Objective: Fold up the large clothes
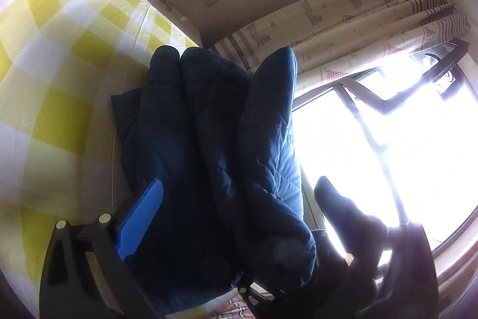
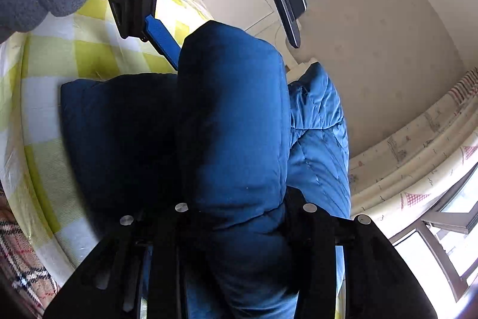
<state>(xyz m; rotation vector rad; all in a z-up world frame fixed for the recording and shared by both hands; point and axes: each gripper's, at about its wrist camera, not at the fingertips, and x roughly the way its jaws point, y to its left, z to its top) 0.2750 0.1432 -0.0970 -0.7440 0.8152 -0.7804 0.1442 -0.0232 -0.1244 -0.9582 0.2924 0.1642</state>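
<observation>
Right wrist view shows 2 grippers, left gripper (image 2: 227, 20) and right gripper (image 2: 239, 217), each clamped on a puffy blue jacket (image 2: 233, 121) lifted above the checked bed (image 2: 50, 97); keeping both edges level should fold it squarely.

Both tongs, left (image 1: 209, 229) and right (image 2: 239, 217), are clamped on padded fabric, held close together.

I'm working in a home bedroom. A bed (image 1: 59, 56) with a yellow checked sheet fills the left of the frame. Patterned curtains (image 1: 373, 20) hang over a bright window (image 1: 388, 139) at right.
</observation>
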